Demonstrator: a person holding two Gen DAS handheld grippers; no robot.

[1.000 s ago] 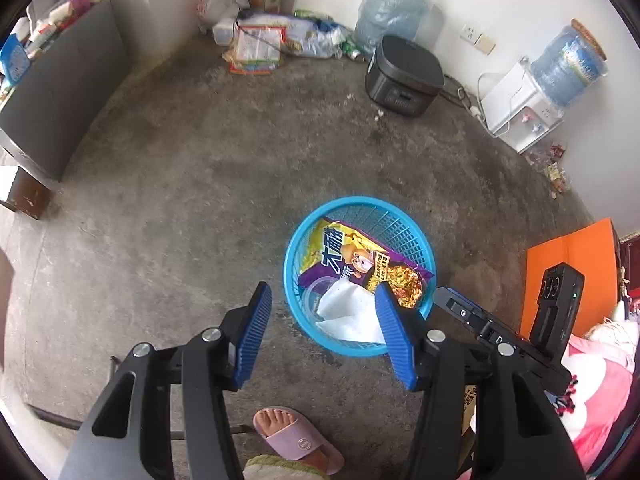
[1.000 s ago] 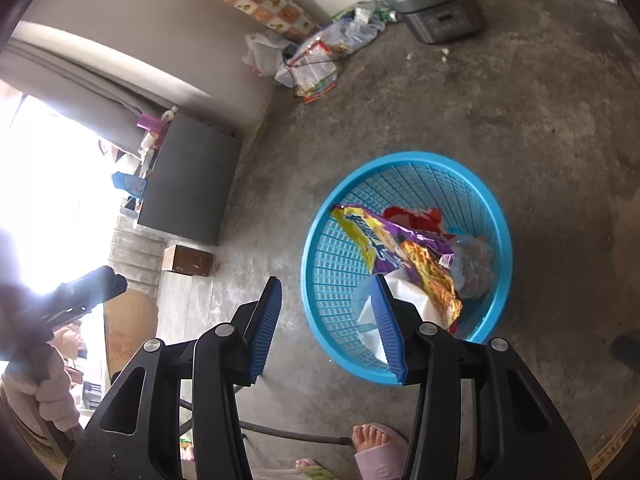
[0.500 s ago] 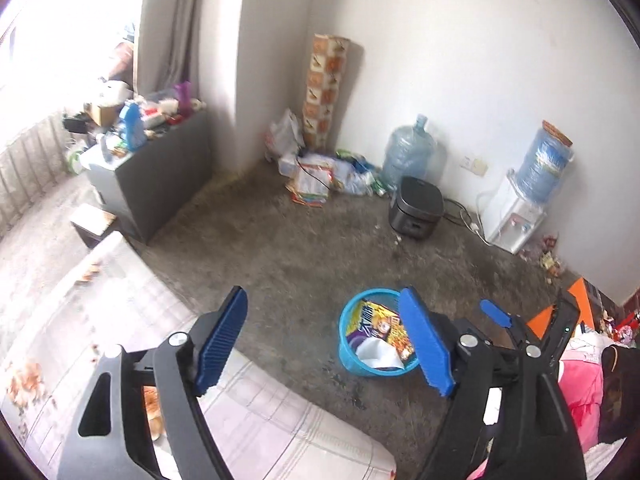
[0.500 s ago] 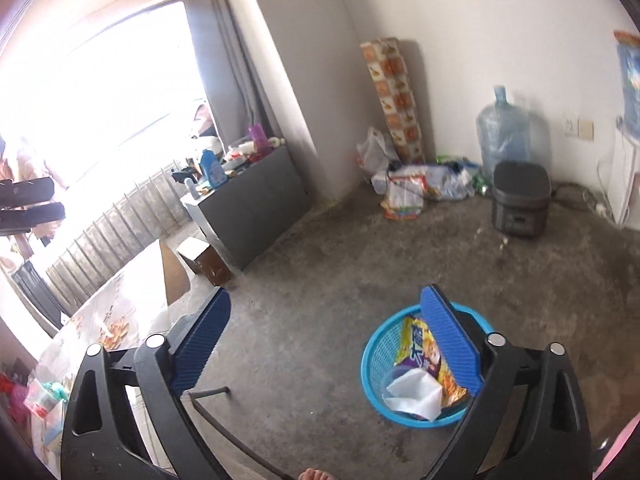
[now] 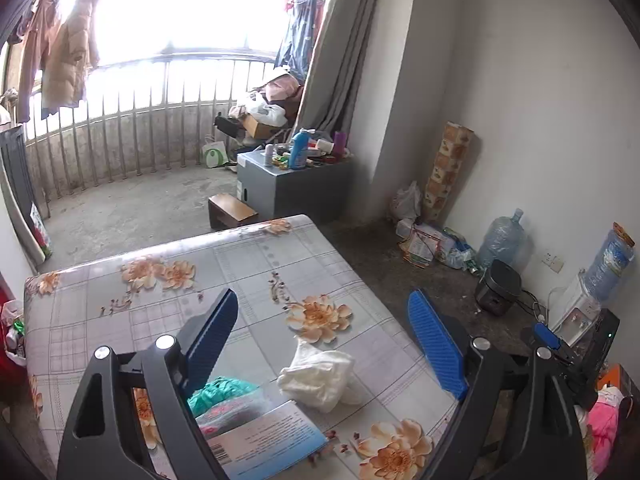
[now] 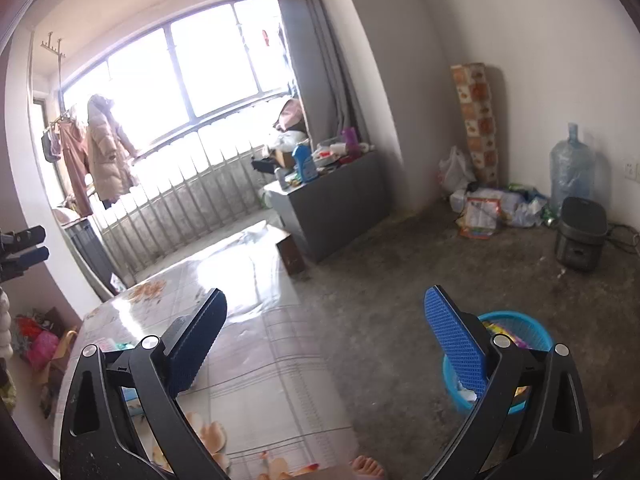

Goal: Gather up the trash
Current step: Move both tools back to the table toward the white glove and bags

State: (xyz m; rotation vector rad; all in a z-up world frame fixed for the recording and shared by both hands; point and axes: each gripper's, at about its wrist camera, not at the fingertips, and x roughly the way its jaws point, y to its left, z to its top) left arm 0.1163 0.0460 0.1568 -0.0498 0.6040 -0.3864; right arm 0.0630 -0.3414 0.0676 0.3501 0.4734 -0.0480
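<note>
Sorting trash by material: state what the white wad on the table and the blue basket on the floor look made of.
White wad: looks like tissue or thin paper, matte, soft irregular crumples; thin cloth can't be ruled out.
Blue basket: looks like moulded plastic, smooth and slightly glossy, uniform bright colour, thin even rim.

No legible text; barcode on packet (image 5: 264, 440), print unreadable.

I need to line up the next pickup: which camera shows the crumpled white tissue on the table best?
The left wrist view: the tissue lies in plain sight on the flowered table, between the fingers of the opening left gripper. The right wrist view does not show it.
</note>
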